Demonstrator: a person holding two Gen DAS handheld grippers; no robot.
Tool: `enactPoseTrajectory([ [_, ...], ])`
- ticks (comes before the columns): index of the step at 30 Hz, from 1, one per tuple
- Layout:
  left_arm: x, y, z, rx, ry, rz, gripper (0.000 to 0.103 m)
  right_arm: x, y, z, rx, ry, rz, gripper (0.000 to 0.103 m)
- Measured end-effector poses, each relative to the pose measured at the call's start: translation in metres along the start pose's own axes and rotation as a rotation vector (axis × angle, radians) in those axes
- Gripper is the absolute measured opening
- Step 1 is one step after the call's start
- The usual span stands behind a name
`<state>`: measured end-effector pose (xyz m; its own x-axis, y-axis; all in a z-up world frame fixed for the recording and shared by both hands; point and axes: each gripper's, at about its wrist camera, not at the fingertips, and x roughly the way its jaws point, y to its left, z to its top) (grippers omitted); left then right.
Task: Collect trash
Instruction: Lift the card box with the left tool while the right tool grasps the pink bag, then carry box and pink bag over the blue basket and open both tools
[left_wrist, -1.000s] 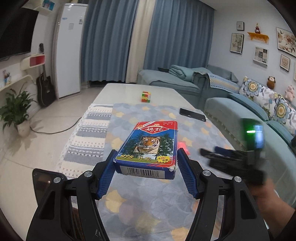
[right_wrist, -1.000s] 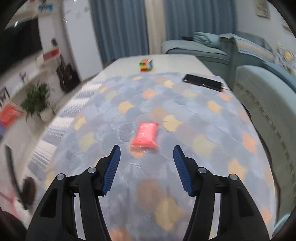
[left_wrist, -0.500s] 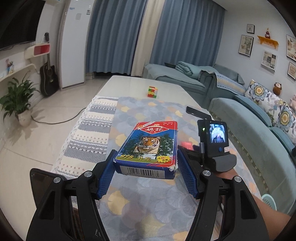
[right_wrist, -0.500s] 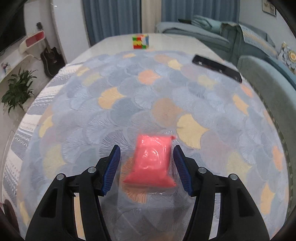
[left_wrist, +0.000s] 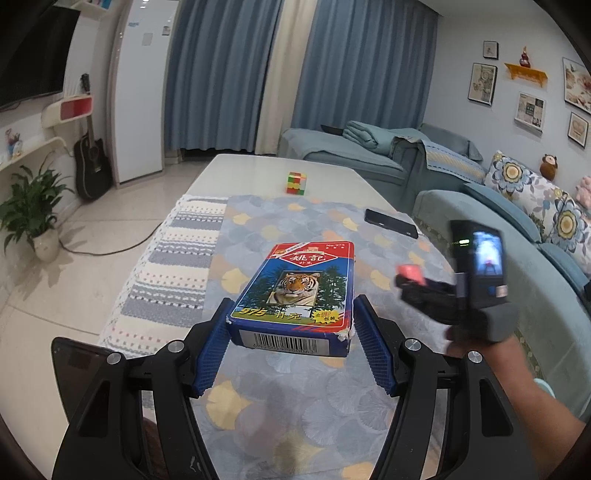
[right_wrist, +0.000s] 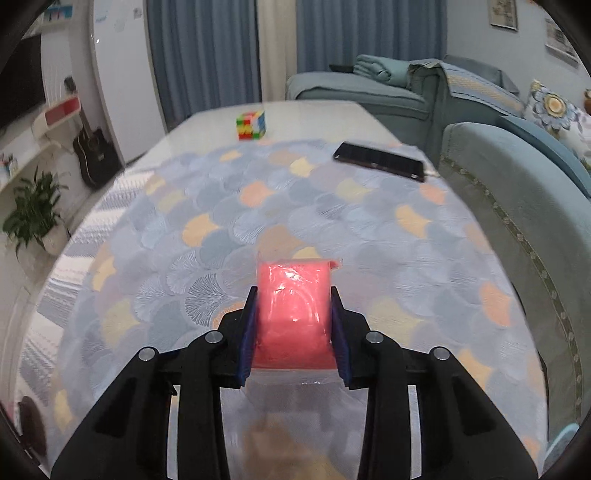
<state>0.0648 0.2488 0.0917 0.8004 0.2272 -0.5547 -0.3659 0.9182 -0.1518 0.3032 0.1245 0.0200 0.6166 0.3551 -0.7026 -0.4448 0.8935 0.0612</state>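
Note:
A blue playing-card box (left_wrist: 295, 291) with a tiger picture sits between the pads of my left gripper (left_wrist: 292, 306), which is shut on it and holds it above the patterned tablecloth (left_wrist: 258, 225). My right gripper (right_wrist: 293, 295) has its jaws closing, and the blue pads touch both sides of a pink plastic-wrapped packet (right_wrist: 291, 314). In the left wrist view the right gripper (left_wrist: 410, 286) is blurred at the right, held by a person's hand, with the pink packet (left_wrist: 410, 272) at its tip.
A colourful puzzle cube (right_wrist: 252, 125) stands on the bare far part of the table. A black phone (right_wrist: 380, 161) lies at the cloth's right edge. A blue sofa (right_wrist: 517, 192) runs along the right. A plant (left_wrist: 33, 214) and a guitar (left_wrist: 92, 162) stand at the left.
My right gripper's jaws have narrowed onto the pink packet, which lay loose between them before, and the packet is off the cloth. The left gripper still holds the card box in place.

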Motion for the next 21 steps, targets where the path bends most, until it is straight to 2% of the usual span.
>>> enactPoseTrajectory([
  [3, -0.002, -0.003, -0.001, 0.009, -0.007, -0.004, 0.063, -0.038, -0.011, -0.001, 0.020, -0.048, -0.002, 0.032],
  [7, -0.009, -0.009, -0.006, 0.032, -0.022, -0.006, 0.063, -0.085, -0.012, -0.007, -0.025, -0.117, -0.014, 0.032],
  [12, -0.017, -0.018, -0.012, 0.076, -0.037, -0.010, 0.063, -0.146, -0.024, -0.036, -0.020, -0.173, -0.014, 0.032],
  [17, -0.020, -0.025, -0.016, 0.101, -0.039, -0.024, 0.063, -0.196, -0.053, -0.074, 0.045, -0.195, -0.001, 0.032],
  [21, -0.027, -0.034, -0.018, 0.125, -0.059, -0.050, 0.063, -0.234, -0.076, -0.105, 0.061, -0.233, -0.033, 0.032],
])
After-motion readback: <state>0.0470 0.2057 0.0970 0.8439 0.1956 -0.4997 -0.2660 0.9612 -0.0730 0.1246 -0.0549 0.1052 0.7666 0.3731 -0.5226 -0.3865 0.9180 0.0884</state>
